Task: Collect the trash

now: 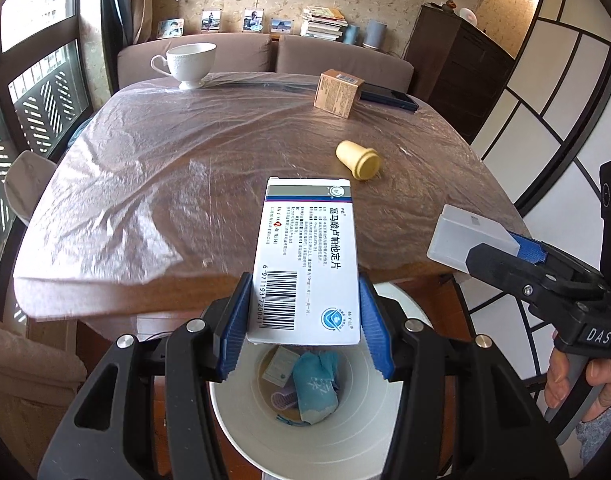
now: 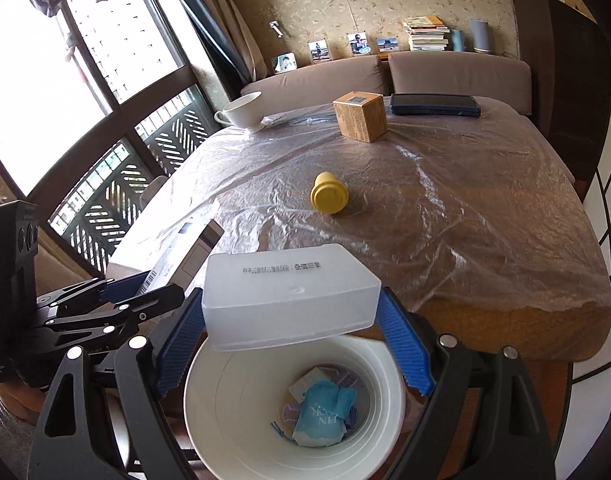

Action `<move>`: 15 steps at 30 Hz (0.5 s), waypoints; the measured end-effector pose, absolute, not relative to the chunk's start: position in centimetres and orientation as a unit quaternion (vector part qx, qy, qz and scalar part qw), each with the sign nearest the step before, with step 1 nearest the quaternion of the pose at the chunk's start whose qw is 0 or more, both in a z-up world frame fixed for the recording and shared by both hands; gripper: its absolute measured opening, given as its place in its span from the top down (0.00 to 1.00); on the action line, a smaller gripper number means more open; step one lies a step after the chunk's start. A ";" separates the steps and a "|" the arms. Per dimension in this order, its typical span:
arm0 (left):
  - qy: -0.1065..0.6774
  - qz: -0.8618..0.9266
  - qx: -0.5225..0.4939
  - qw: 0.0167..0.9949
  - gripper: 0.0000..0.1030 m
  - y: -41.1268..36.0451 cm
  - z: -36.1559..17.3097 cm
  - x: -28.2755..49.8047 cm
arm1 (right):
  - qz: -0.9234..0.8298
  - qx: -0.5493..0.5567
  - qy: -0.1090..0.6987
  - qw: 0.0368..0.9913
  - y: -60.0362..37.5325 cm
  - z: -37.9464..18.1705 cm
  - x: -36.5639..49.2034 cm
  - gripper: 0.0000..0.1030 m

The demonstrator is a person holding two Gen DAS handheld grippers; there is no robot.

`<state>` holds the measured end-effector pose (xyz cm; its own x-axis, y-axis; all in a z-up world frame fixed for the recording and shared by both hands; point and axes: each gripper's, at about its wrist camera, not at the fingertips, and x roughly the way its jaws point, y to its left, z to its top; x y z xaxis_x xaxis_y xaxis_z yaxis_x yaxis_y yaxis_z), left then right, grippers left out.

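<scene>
My left gripper [image 1: 305,312] is shut on a white medicine box [image 1: 307,260] with a barcode, held over the white trash bin [image 1: 233,420]. My right gripper [image 2: 291,344] is shut on a translucent plastic box [image 2: 289,294], also over the bin [image 2: 221,400]. The bin holds a blue wrapper [image 2: 323,418] and small packets. The right gripper with its plastic box [image 1: 471,236] shows at the right of the left wrist view. The left gripper with the medicine box [image 2: 177,260] shows at the left of the right wrist view. A yellow cap-like piece [image 2: 329,198] lies on the table.
The table [image 1: 125,184] is covered with clear plastic film. On it stand a white teacup [image 1: 189,64], a brown cardboard box [image 1: 337,94] and a dark flat case [image 1: 389,98]. A sofa stands behind, a window at the left, a dark cabinet at the right.
</scene>
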<state>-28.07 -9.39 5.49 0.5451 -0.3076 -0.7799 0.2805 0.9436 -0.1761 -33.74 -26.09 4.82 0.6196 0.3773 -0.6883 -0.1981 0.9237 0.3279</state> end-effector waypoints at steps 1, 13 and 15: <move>0.447 -0.166 -0.016 0.879 0.49 -9.7 5.4 -28.8 | 0.165 0.110 0.405 0.892 -26.2 4.7 -34.3 0.19; 0.470 -0.147 -0.013 0.870 0.49 -10.8 3.3 -33.3 | 0.170 0.109 0.426 0.882 -27.1 2.9 -39.1 0.19; 0.474 -0.147 -0.016 0.868 0.49 -10.6 2.9 -33.5 | 0.166 0.109 0.431 0.880 -27.0 2.5 -39.4 0.19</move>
